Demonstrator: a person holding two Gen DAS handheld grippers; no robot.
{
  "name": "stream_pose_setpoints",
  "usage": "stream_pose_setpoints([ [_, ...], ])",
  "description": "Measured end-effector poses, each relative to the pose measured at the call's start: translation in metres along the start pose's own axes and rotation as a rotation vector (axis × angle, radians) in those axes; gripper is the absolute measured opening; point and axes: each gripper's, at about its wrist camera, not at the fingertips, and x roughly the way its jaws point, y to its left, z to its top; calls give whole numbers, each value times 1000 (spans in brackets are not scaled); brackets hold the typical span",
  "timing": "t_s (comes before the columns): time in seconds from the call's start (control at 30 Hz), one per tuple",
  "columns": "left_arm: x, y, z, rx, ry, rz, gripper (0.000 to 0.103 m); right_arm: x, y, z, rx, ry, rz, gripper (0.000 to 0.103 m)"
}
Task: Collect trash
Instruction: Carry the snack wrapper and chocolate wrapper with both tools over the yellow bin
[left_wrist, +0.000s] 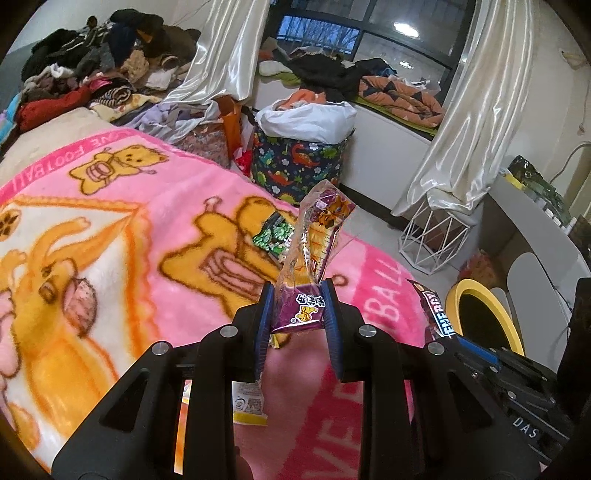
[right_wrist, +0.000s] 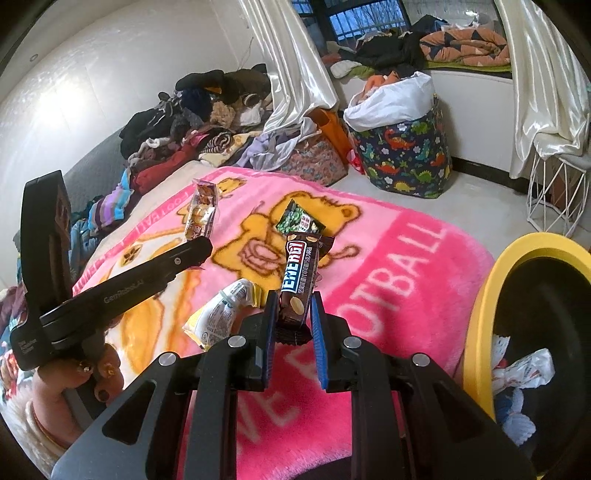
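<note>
The purple snack wrapper (left_wrist: 314, 236) is standing nearly upright, its long axis rising away from the left gripper (left_wrist: 300, 306), whose jaws are clamping its lower end above the pink blanket (left_wrist: 147, 206) on the bed. The brown energy bar (right_wrist: 301, 273) is pointing up and slightly away, lengthwise, with the right gripper (right_wrist: 293, 314) squeezing its bottom end between narrowly parted jaws. A green wrapper (right_wrist: 300, 221) and a white-yellow packet (right_wrist: 218, 317) are lying on the blanket; a yellow-rimmed bin (right_wrist: 480, 295) is sitting just beside the bed.
</note>
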Motion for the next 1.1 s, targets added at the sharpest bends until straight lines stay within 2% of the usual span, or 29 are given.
stream_pose_setpoints([
  [0.53,-14,-31,6,49,-32,-50,20,-28,-11,2,-14,-47,-47,17],
  [1.1,-18,-69,-1,107,-28,-105,20,-57,-33,-4,27,-84,-95,17],
])
